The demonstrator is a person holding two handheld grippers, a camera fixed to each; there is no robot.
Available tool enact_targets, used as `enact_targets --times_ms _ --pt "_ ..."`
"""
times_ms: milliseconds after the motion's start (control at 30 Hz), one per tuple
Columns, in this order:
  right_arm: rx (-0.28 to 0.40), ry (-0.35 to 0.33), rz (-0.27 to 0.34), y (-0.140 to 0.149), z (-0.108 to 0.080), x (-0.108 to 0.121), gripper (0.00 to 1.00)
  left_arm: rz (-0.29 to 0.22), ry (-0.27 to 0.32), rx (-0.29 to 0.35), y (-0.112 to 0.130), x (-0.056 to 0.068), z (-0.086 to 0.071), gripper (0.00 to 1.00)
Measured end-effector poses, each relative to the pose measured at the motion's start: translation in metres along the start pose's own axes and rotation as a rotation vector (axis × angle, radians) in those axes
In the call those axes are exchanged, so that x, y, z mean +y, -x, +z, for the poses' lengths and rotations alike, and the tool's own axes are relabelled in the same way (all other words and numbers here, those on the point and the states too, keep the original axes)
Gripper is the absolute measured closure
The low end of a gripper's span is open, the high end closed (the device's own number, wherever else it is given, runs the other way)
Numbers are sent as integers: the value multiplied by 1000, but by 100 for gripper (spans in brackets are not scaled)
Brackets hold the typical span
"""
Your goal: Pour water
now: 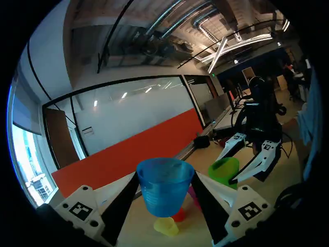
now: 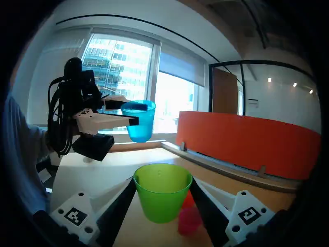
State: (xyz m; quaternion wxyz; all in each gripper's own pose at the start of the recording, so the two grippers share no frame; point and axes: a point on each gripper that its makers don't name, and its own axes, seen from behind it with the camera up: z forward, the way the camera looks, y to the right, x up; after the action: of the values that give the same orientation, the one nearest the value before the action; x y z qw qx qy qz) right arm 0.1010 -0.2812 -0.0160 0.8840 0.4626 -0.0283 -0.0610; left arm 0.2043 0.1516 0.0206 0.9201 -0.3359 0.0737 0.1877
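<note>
Aloft over a pale wooden table (image 2: 94, 173), two plastic cups face each other as a person prepares to pour water. The left gripper (image 1: 164, 181) holds a translucent blue cup (image 1: 164, 187), its black fingers (image 1: 123, 201) pressed narrow against both sides of the cup. The right gripper (image 2: 163, 185) clamps a green cup (image 2: 163, 191) the same way, low on its walls. Both cups are clear of the table, near each other but apart. In the right gripper view the blue one looks higher.

Both cups stand upright, mouths to the ceiling and long axes vertical, with no tilt that shows. Whether either holds water cannot be told from these views.

Judging by its height, the blue cup is likely the pourer. A clean pour calls for bringing its rim just above and inside the green cup's mouth first. The left wrist should then roll slowly, so that the blue cup's axis leans toward the green one and the stream lands in the centre. The green cup should stay level and steady, and the grip on the thin blue walls firm without crushing them.

A small yellow cup (image 1: 166, 225), a red cup (image 1: 179, 215) and a pink cup (image 2: 189, 220) sit on the table beneath, where any spill would fall.
</note>
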Motion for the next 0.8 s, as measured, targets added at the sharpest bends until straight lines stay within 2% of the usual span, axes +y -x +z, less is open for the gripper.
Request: enact_targets --times_ms 800 --pt "12 -83 8 -1 26 -35 8 239 -14 8 -29 2 6 13"
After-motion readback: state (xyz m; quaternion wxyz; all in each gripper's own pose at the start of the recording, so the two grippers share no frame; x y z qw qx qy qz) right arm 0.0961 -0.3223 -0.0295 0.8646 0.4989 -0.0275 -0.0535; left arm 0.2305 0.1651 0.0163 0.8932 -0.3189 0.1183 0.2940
